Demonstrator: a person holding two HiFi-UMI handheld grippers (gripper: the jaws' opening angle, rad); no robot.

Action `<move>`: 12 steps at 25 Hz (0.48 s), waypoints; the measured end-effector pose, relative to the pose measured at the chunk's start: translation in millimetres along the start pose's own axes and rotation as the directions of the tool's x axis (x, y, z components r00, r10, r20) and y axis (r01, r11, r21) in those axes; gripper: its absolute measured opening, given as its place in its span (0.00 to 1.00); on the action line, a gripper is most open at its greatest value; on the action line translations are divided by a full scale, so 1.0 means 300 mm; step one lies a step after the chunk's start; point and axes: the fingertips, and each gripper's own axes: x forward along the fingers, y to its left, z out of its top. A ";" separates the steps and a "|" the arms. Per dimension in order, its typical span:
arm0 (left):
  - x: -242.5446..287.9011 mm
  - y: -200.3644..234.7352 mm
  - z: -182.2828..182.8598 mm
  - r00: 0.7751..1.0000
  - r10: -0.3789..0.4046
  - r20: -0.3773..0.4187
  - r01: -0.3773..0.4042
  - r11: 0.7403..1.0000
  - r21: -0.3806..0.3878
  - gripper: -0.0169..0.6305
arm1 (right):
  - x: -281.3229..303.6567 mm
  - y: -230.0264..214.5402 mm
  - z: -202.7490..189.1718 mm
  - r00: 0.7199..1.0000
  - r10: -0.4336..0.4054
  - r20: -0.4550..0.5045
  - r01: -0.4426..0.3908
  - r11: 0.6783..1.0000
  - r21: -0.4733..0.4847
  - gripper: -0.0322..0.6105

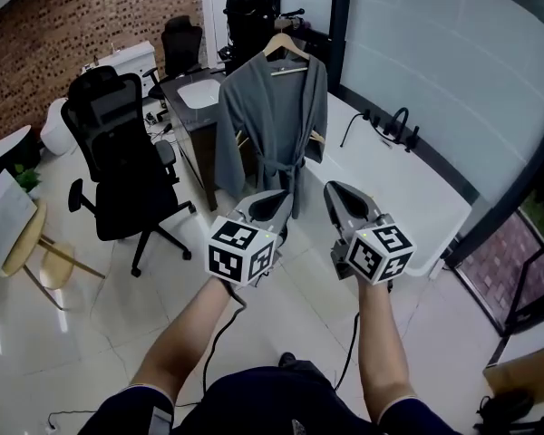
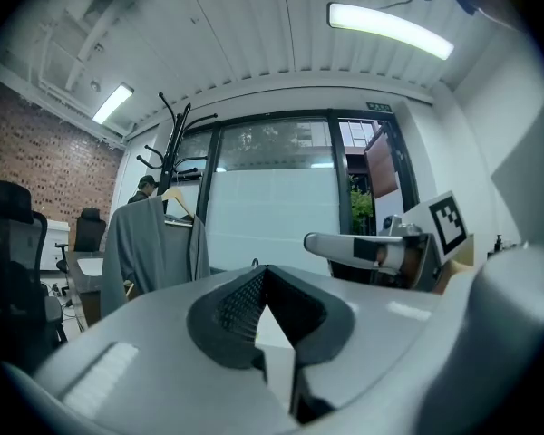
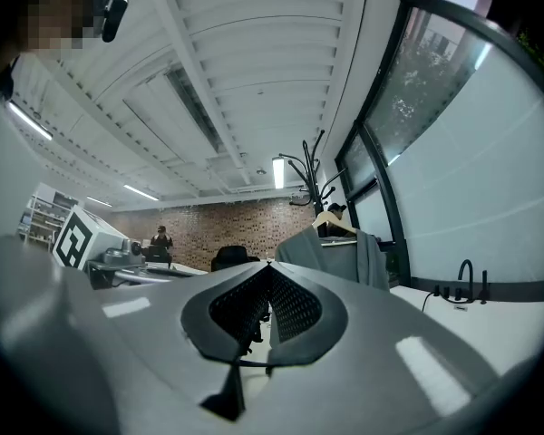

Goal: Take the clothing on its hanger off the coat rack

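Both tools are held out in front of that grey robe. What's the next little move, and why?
Probably raise the right tool toward the wooden hanger and open it. Both it and the left tool are shut, empty and well short of the grey robe, which hangs on the coat rack. Nothing can be gripped until a tool is open and up at the hanger.

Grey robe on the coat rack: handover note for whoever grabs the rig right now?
Left hand-held gripper: shut, empty.
Right hand-held gripper: shut, empty.
Both are held side by side, short of the grey robe, touching nothing.
The robe hangs on its wooden hanger, hooked on the coat rack.
Done: nothing yet.
Left: move in, open a hand-held gripper, grip the hanger, lift it and the robe off the rack.
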 end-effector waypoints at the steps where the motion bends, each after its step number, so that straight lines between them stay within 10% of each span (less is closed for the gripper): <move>1: 0.029 0.002 0.006 1.000 0.004 0.003 -0.004 1.000 0.001 0.05 | 0.006 -0.029 0.005 1.000 0.003 0.001 -0.003 1.000 -0.001 0.05; 12: 0.292 0.066 0.042 0.998 0.065 0.026 -0.064 0.997 -0.033 0.05 | 0.074 -0.279 0.042 0.999 0.042 -0.024 -0.043 0.998 -0.039 0.05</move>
